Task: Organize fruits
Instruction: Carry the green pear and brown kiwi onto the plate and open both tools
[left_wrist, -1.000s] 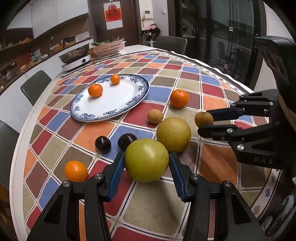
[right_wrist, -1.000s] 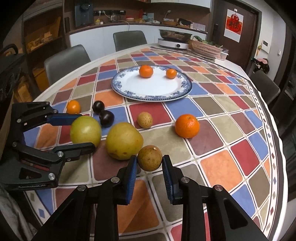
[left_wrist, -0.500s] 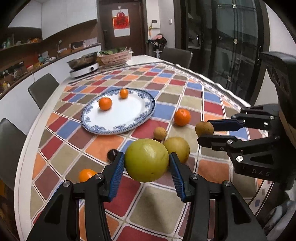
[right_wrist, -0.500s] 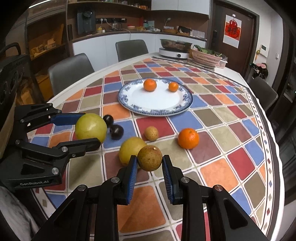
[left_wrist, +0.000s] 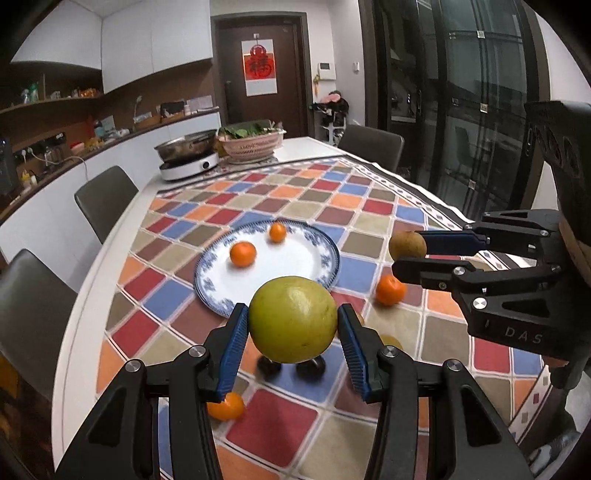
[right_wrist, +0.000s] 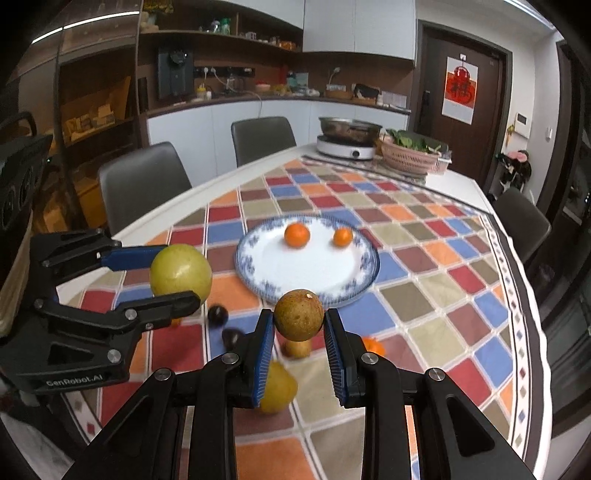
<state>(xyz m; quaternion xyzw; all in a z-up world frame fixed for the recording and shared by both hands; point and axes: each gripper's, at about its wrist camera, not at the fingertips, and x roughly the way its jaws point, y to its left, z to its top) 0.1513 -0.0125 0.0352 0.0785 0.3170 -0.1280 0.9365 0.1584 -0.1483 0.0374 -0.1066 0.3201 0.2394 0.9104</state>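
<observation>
My left gripper (left_wrist: 291, 326) is shut on a large green-yellow fruit (left_wrist: 292, 318) and holds it well above the table; it also shows in the right wrist view (right_wrist: 181, 274). My right gripper (right_wrist: 298, 320) is shut on a small brown round fruit (right_wrist: 299, 314), also lifted; it shows in the left wrist view (left_wrist: 407, 245). A blue-rimmed white plate (left_wrist: 295, 264) lies ahead with two oranges (left_wrist: 243, 253) (left_wrist: 277, 232) on it. An orange (left_wrist: 390, 290) lies on the cloth right of the plate.
On the chequered cloth below lie two dark plums (right_wrist: 218, 314), a yellow fruit (right_wrist: 277, 387), a small brown fruit (right_wrist: 297, 348) and an orange (left_wrist: 226, 406). A hotplate with a pan (left_wrist: 188, 162) and a pink basket (left_wrist: 251, 144) stand at the far end. Chairs surround the table.
Both grippers have risen from the table with their fruits held and the view now looks down from higher up. The fruits left on the cloth have dropped below the fingers.
</observation>
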